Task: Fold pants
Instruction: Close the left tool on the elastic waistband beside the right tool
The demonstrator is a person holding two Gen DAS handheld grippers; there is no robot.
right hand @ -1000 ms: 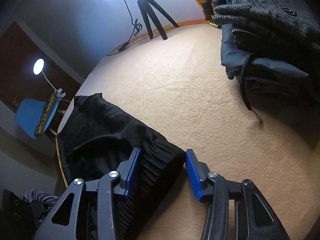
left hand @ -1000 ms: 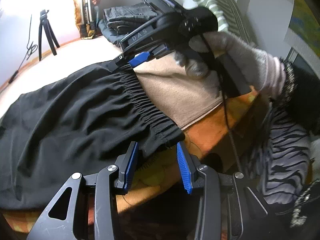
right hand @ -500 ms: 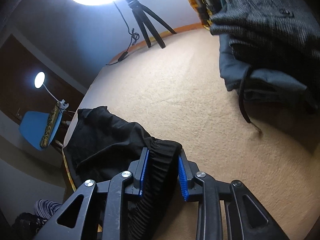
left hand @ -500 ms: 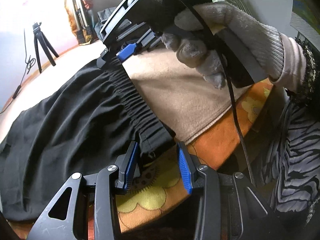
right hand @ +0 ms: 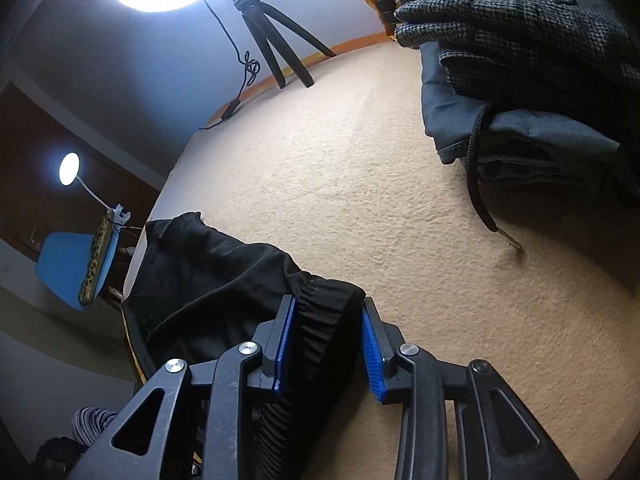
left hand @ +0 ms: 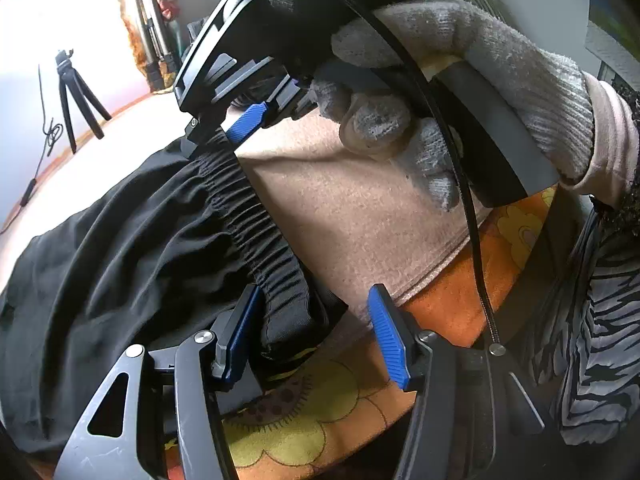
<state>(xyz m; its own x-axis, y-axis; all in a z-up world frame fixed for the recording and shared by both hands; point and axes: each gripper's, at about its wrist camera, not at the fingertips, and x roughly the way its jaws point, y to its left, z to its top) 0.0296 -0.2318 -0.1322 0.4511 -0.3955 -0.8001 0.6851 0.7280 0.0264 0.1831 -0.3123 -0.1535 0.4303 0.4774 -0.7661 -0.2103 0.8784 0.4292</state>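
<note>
Black pants [left hand: 120, 264] lie flat for folding; left gripper [left hand: 316, 334], at six o'clock, is opening around one waistband corner, unclenched; right gripper [right hand: 326, 344], loosening, holds the other.

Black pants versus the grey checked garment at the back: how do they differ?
The black pants are plain; the grey checked garment is patterned. The pants lie spread out and rumpled; the grey garment sits folded on a dark blue garment. Both rest over the beige blanket.
</note>
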